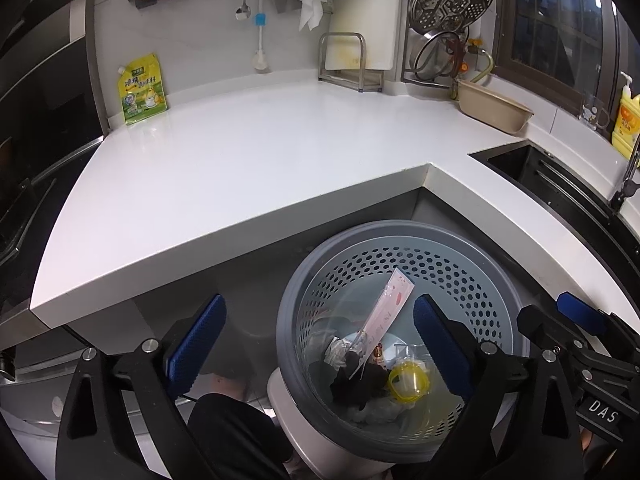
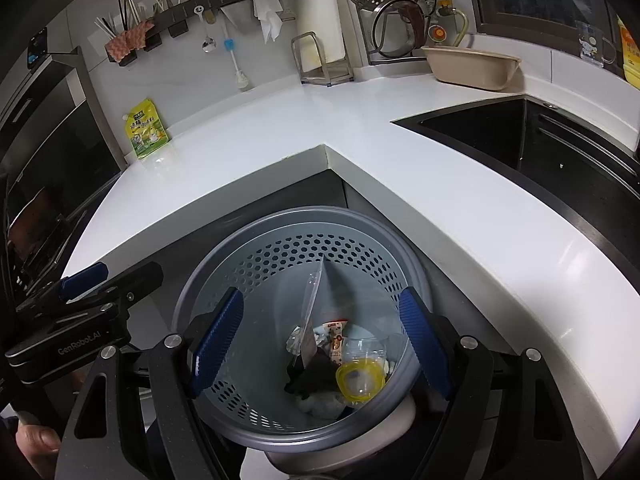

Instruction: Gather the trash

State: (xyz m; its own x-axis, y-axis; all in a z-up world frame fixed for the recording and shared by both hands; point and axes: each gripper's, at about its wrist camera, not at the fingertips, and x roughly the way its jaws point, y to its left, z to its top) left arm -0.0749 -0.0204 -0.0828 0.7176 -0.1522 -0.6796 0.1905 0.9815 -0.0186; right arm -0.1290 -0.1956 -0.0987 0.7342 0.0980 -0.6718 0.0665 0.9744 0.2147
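A round grey perforated trash bin (image 1: 304, 280) (image 2: 192, 300) stands on the floor in the inner corner of the white counter. Inside lie a long pink-white wrapper (image 1: 386, 316) (image 2: 312, 312), a clear cup with a yellow lid (image 1: 408, 380) (image 2: 360, 376), a black crumpled piece (image 1: 352, 384) and other scraps. My left gripper (image 1: 320, 344) is open and empty, above the bin's left rim. My right gripper (image 2: 320, 336) is open and empty, directly over the bin. Each gripper shows at the edge of the other's view, the right one (image 1: 580, 332) and the left one (image 2: 84, 292).
The L-shaped white counter (image 1: 260, 152) (image 2: 460, 184) carries a yellow-green pouch (image 1: 142, 90) (image 2: 148, 128) at the back left, a cutting-board rack (image 1: 352, 60), a beige basin (image 1: 494, 108) (image 2: 472, 66) and a black sink (image 2: 540, 152) at right. Dark oven front at left.
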